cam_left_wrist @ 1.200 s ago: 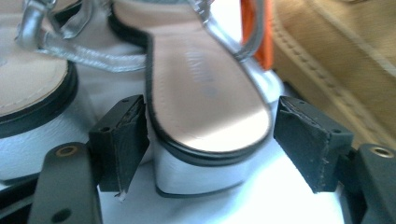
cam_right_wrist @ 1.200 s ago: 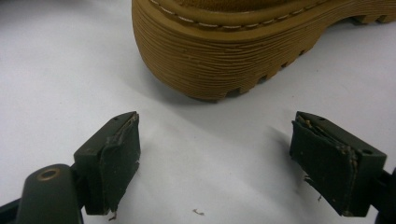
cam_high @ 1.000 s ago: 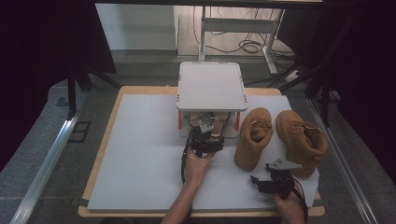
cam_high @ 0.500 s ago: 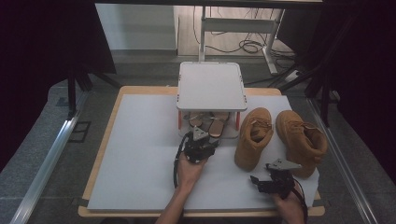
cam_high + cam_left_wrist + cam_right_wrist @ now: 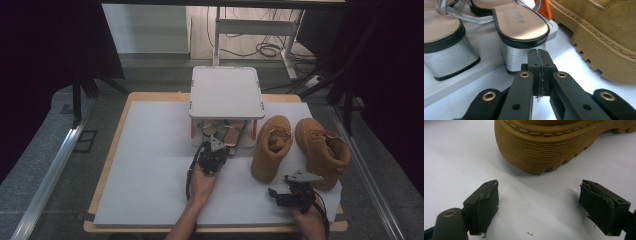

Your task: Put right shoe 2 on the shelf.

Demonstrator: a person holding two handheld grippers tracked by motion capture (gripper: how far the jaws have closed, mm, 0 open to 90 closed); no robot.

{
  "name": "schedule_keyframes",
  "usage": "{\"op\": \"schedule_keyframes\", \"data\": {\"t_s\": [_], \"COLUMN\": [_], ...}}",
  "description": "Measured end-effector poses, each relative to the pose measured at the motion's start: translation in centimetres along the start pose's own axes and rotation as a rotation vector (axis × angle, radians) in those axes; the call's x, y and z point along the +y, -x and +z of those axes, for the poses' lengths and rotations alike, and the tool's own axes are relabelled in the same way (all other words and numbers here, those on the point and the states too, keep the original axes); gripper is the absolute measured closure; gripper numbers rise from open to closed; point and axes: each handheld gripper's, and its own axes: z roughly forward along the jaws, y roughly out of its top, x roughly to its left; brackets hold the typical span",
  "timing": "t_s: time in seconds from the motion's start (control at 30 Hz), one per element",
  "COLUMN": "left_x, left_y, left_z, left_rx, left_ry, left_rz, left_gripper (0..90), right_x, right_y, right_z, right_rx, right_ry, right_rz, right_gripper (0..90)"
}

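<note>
Tan suede boots stand on the right part of the white table [image 5: 150,165]: the left boot [image 5: 270,147] just beside the small rack [image 5: 226,92], the right boot [image 5: 325,150] close next to it. We see a pair of silver sandals [image 5: 227,131] on the lower shelf of this rack, under its white top plate. Our left gripper [image 5: 214,156] is directly in front of the rack; in the left gripper view its jaws are pressed together with nothing between them, and the tips are near the block heel of the right sandal [image 5: 521,30], not touching it as far as we can tell. Our right gripper [image 5: 292,192] is at the near right edge of the table, in front of the boots. Its jaws are wide apart and empty, and a ribbed boot sole [image 5: 544,150] lies just ahead of them.
</note>
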Motion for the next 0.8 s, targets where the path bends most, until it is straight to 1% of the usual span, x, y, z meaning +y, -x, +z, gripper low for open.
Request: {"op": "schedule_keyframes", "data": {"t_s": [0.1, 0.2, 0.23, 0.43, 0.8], "left_x": [0.0, 0.1, 0.1, 0.7, 1.9], "left_y": [0.0, 0.0, -0.1, 0.2, 0.3], "left_z": [0.1, 0.2, 0.3, 1.0, 2.4], "left_rx": [-0.003, -0.01, -0.01, 0.004, 0.009], "left_ry": [0.0, 0.004, 0.004, -0.006, -0.018], "left_rz": [0.006, -0.003, -0.001, 0.012, 0.027], "left_gripper": [89.7, 89.7, 89.7, 89.7, 89.7], "right_x": [0.0, 0.0, 0.0, 0.0, 0.0], "right_y": [0.0, 0.0, 0.0, 0.0, 0.0], "right_z": [0.0, 0.0, 0.0, 0.0, 0.0], "right_rx": [0.0, 0.0, 0.0, -0.001, -0.001], "right_ry": [0.0, 0.0, 0.0, 0.001, 0.001], "right_rz": [0.0, 0.0, 0.0, 0.001, 0.0], "right_gripper": [16.0, 16.0, 16.0, 16.0, 16.0]}}
